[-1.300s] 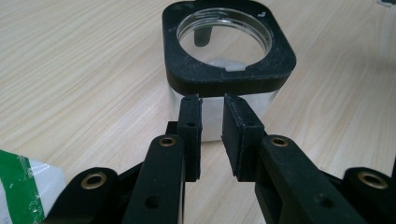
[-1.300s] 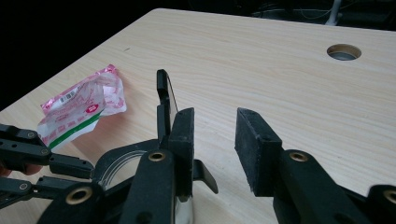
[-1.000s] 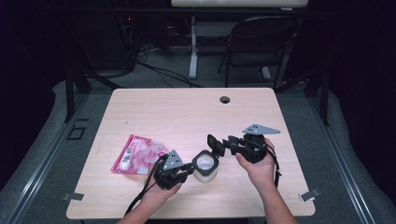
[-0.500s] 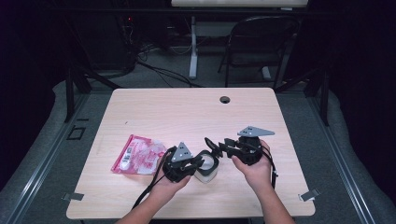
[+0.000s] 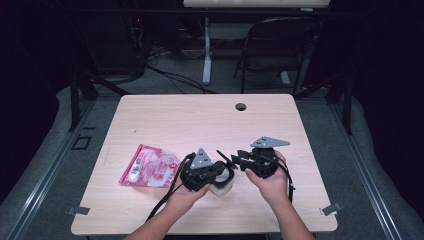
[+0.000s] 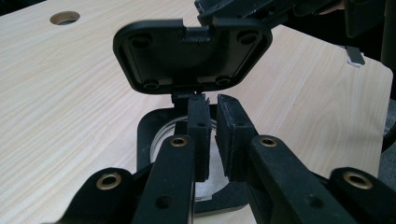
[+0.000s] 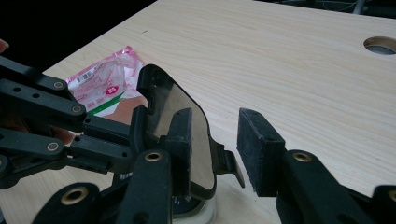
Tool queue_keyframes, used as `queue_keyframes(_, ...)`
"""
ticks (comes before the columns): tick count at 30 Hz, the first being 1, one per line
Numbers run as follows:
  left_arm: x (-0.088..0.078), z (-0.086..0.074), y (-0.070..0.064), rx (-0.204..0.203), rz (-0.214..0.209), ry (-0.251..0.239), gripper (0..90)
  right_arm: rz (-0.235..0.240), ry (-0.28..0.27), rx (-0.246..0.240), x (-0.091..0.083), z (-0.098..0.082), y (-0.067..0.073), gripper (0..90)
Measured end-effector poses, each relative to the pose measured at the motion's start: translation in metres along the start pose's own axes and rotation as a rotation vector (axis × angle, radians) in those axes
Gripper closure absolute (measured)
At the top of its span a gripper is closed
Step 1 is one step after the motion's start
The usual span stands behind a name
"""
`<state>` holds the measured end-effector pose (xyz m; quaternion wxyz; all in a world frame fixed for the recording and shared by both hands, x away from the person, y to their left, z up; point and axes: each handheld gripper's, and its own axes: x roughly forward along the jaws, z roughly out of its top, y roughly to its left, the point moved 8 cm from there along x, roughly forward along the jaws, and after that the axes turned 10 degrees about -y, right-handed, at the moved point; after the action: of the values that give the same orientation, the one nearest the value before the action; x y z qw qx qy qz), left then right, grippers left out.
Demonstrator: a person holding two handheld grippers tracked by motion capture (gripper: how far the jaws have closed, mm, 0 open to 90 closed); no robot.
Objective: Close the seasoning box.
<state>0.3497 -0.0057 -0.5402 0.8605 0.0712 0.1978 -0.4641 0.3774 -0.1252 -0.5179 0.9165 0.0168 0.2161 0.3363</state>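
While upright — lid (image 6: 191, 53), open tbl (image 6: 70, 93) beyond

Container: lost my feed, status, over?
Left gripper jaws just closing at container rim, grip unclear. Right gripper open beside raised lid. Pink packet lies apart.

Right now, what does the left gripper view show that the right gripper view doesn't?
Left gripper view: the raised black lid's matte face with its corner recesses, and the container's round mouth below it. Right gripper view: the pink packet, and the lid's glossy face with a small tab at its edge. Shared: the lid, the wooden table and its cable hole.
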Motion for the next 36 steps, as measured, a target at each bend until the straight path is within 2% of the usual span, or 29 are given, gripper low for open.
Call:
queue_keyframes(8, -0.003, -0.001, -0.003, 0.002, -0.003, -0.007, 83.4, 0.005, 0.009, -0.004, 0.002, -0.002, 0.003, 65.5)
queue_keyframes(17, -0.003, -0.01, -0.006, 0.005, -0.008, 0.018, 82.5, 0.01, 0.02, -0.002, 0.006, -0.006, 0.005, 65.2)
queue_keyframes(36, -0.013, -0.03, -0.001, 0.0, 0.009, 0.059, 78.0, 0.006, 0.021, -0.003, 0.007, -0.007, 0.002, 62.6)
